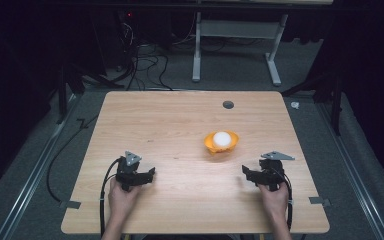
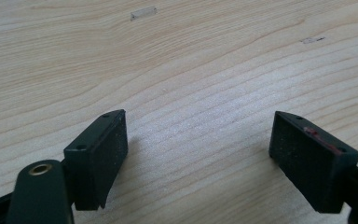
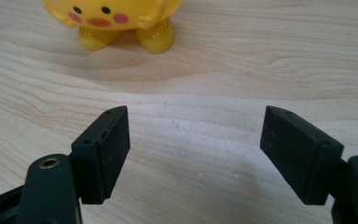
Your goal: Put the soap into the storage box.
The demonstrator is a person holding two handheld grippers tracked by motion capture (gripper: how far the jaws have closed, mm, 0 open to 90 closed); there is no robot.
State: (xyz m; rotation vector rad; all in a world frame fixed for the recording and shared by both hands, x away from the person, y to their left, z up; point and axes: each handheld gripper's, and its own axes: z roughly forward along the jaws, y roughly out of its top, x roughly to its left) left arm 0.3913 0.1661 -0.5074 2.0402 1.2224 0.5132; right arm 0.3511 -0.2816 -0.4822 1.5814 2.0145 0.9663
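Yellow toy (image 1: 221, 142), shaped like a small chick-like figure with a white rounded top, is seen standing on the wooden worktop (image 1: 180, 120), right of the middle and a little toward the far side. In the right gripper view its lower part (image 3: 116, 21) is shown at the top edge: two black dot eyes, pink cheeks, an orange beak and two stubby yellow feet planted on the wood. It is touched by neither gripper.

The left hand-held gripper (image 1: 150, 173) is held near the front left of the worktop by the person's left hand (image 1: 122, 197), its jaws pointed toward the right. In the left gripper view the left hand-held gripper (image 2: 198, 158) is shown released, its two black jaws spread wide with only bare wood grain between them.

The right hand-held gripper (image 1: 245, 172) is held near the front right by the right hand (image 1: 275, 197), jaws pointed toward the left, and it lies nearer to the toy than the left one does, though apart from it. In the right gripper view the right hand-held gripper (image 3: 196, 154) is likewise released, jaws wide apart over bare wood, with the toy ahead and off to the left of the gap.

A small dark round disc (image 1: 228, 104) is set in the worktop near the far edge, beyond the toy
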